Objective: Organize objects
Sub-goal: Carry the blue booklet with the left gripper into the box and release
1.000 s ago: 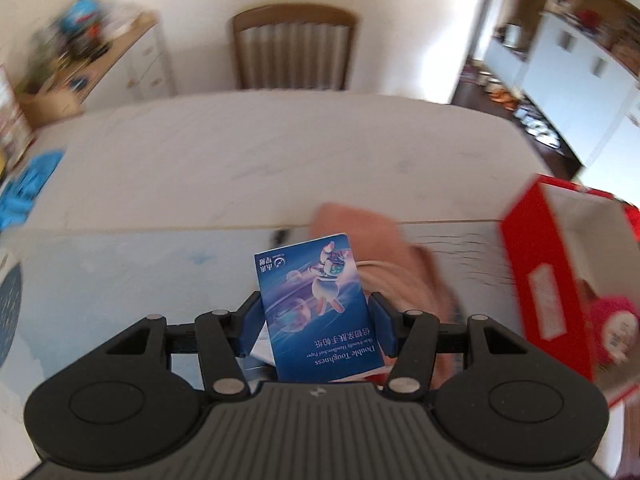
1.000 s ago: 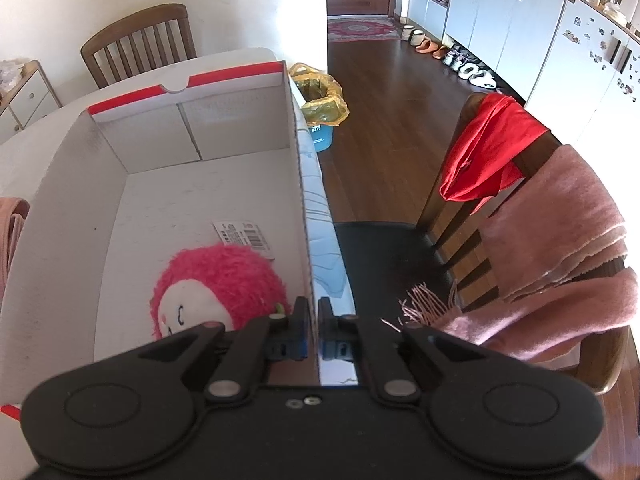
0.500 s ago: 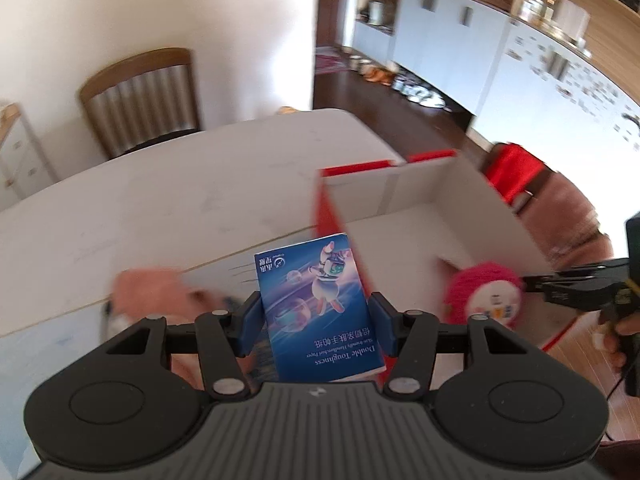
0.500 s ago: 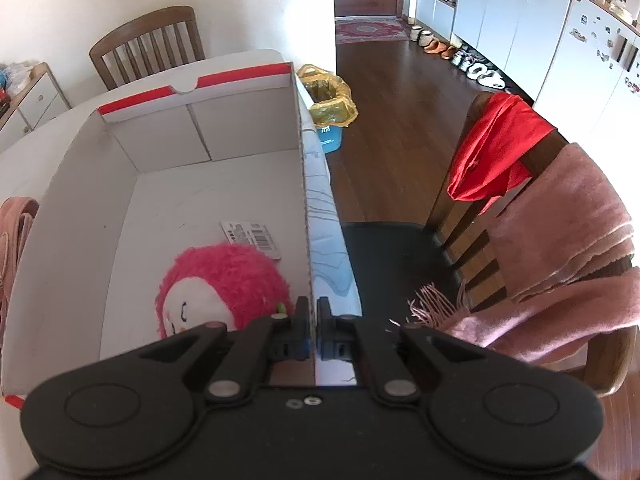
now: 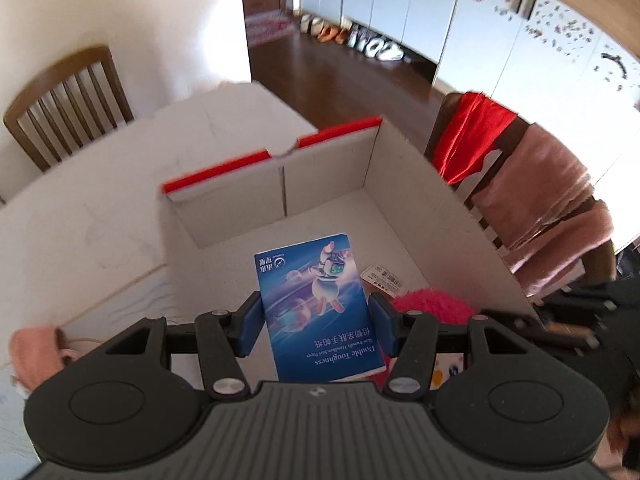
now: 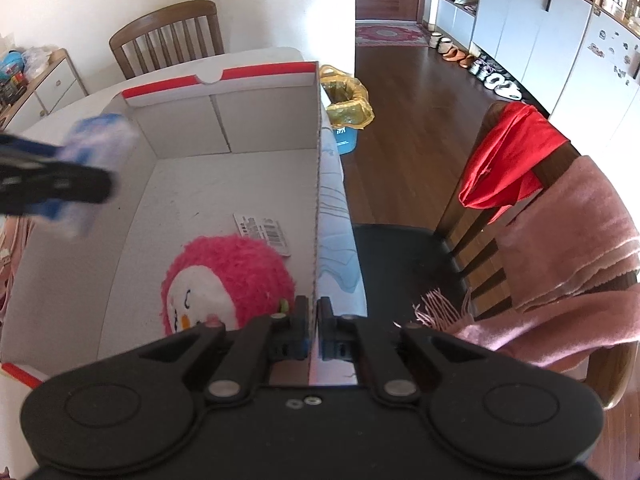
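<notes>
My left gripper [image 5: 316,320] is shut on a blue tissue pack [image 5: 316,300] and holds it above the open red-and-white cardboard box [image 5: 320,176]. It shows blurred at the left of the right wrist view [image 6: 60,184]. A pink plush toy [image 6: 228,284] lies in the near part of the box, beside a barcode label [image 6: 262,228]. My right gripper [image 6: 314,320] is shut on the box's right wall [image 6: 318,208] at its near end.
The box stands on a white table [image 5: 100,200]. A pink cloth [image 5: 32,356] lies on the table left of the box. A chair [image 6: 560,216] draped with red and pink cloths stands at the right. Another chair [image 6: 168,36] is at the far side. A bin [image 6: 346,108] stands on the floor.
My left gripper has swung right with the tissue pack, from over the table and the pink cloth to over the box. My right gripper has stayed on the box wall.
</notes>
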Demonstrator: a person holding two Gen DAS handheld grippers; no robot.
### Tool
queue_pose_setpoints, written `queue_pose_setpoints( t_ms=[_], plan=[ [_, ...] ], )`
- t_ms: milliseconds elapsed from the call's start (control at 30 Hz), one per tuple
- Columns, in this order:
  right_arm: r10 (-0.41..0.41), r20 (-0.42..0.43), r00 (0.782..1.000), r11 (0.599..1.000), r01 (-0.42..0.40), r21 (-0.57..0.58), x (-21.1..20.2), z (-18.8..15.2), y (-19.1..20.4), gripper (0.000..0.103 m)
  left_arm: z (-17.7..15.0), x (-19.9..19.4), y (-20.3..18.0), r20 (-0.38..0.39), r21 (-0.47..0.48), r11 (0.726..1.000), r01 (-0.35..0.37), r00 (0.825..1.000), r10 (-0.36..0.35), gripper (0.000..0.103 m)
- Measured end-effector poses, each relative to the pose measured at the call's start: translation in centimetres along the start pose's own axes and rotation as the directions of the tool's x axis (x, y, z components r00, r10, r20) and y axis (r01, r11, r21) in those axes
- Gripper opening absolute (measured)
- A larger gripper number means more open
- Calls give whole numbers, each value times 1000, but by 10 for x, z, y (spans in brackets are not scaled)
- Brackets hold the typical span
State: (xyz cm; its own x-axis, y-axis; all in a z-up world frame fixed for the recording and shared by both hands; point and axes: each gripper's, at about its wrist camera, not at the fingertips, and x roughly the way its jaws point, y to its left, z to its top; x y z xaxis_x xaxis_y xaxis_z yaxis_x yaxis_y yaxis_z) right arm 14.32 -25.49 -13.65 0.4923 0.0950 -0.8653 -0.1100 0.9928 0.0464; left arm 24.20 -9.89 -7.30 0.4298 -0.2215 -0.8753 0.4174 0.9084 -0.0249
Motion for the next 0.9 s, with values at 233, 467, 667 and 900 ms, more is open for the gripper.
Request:
queue_pose_setpoints(
  t_ms=[233,467,667,900],
  plan=[
    [14,-5,1000,1000,-14,-24,-2,0,1,5,10,57,-2,-95,-4,998,-60,994,59,55],
    [24,-10,1000,999,-24,-43,-3,0,1,6,12,96,-6,-183,35,997,-74,980,79,55],
    [33,-15,999,999,-33,-42,-4,0,-1,6,11,111,-4,-220,9,998,-57,974,57,56],
    [37,-17,999,998,-38,-40,-4,1,-1,7,7,110,1,-221,-2,998,-55,974,53,59]
  ],
)
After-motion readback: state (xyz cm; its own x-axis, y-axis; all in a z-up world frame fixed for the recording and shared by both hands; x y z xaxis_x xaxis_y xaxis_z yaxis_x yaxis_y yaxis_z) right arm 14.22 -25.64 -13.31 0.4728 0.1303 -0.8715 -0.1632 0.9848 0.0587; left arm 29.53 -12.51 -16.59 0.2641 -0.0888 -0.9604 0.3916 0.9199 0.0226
